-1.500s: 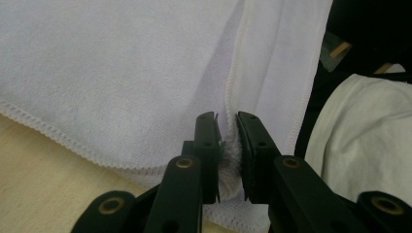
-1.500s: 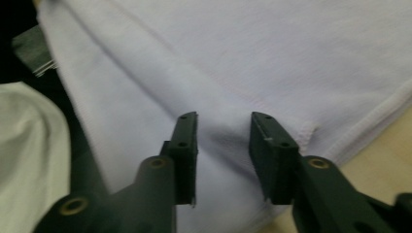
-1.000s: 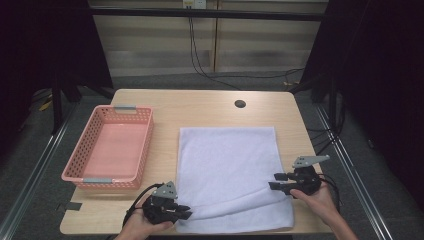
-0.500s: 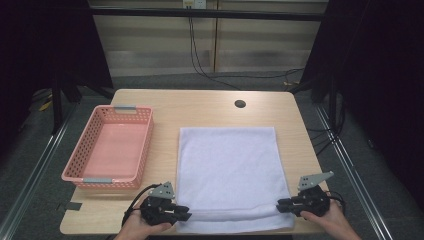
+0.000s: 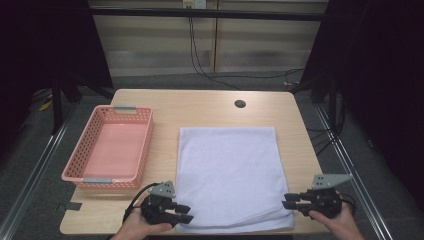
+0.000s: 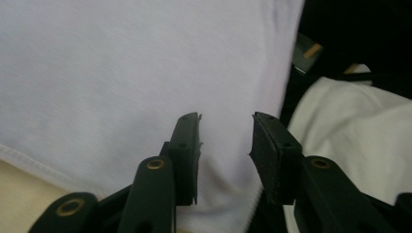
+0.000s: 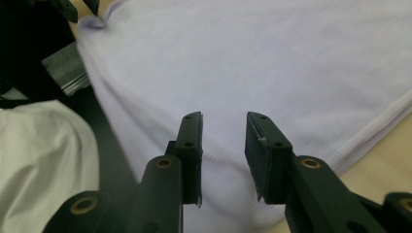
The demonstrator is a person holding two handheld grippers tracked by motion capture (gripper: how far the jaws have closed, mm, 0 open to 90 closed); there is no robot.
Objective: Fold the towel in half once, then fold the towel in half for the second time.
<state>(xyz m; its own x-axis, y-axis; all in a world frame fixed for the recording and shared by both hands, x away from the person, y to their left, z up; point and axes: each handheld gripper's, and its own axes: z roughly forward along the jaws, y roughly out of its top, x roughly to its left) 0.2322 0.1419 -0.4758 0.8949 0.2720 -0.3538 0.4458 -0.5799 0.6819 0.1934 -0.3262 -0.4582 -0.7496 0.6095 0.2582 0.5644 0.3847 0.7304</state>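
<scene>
My right gripper [image 5: 286,204] sat higher up the right side of the frame a second ago, with the towel's near right corner lifted into a ridge; now it has come down to the lower right, level with my left gripper [image 5: 186,214] at the lower left, and the white towel [image 5: 227,175] lies flatter, with a thin doubled layer along its near edge. In both gripper views my jaws stand apart with a clear gap, cloth beneath them but nothing pinched. I judge that the near edge has been laid down and both corners are now ready to be gripped for the next fold. The towel fills the lower centre of the table [image 5: 200,105]; the pink basket [image 5: 80,172] sits at centre left. I can read no brand, label or writing anywhere.
</scene>
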